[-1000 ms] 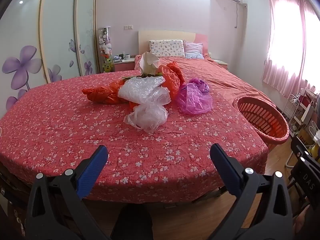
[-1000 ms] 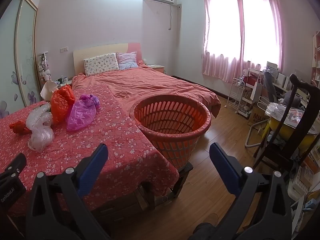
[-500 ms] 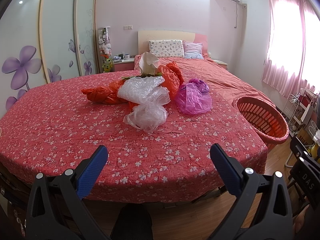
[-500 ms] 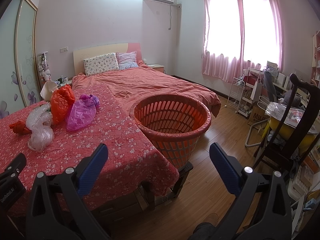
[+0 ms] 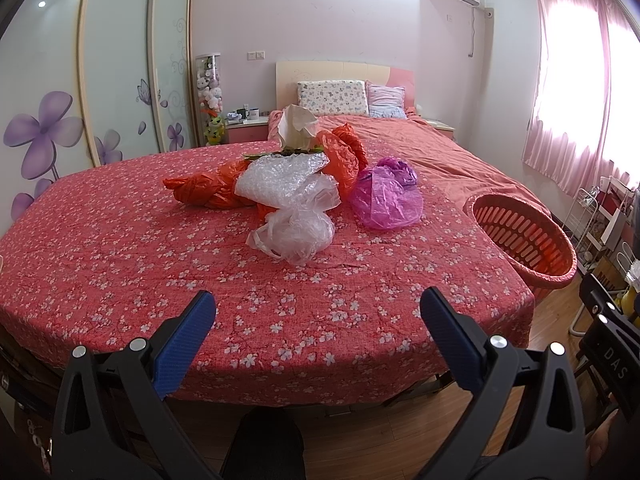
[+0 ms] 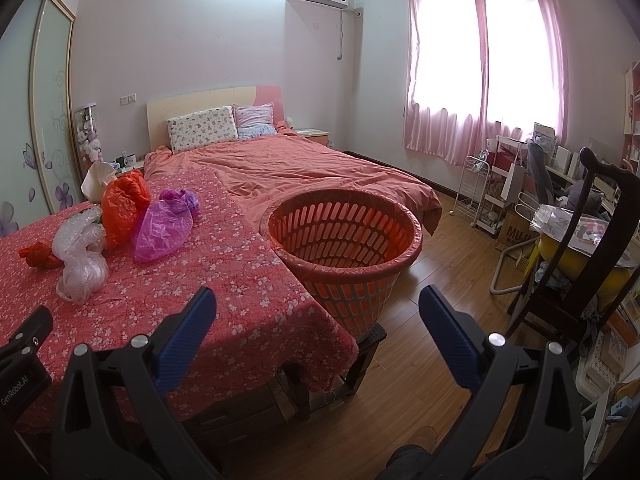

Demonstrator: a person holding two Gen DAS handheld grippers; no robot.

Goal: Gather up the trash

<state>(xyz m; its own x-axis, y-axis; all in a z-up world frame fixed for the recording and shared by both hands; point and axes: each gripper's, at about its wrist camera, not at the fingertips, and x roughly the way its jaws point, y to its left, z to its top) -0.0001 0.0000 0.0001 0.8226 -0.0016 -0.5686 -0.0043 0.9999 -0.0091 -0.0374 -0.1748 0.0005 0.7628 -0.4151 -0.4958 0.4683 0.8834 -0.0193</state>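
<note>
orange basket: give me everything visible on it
The orange basket is round, plastic-looking, with slotted walls, a rolled rim and a taper toward its base. It stands upright and looks empty, on a low dark stand at the edge of the floral-covered table; whether they touch is unclear. Neither gripper is near it.

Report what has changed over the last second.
Nothing visibly changed. Both the left gripper and right gripper stay open and empty, the plastic bags remain piled on the red flowered cloth, and the orange basket is still empty.
</note>
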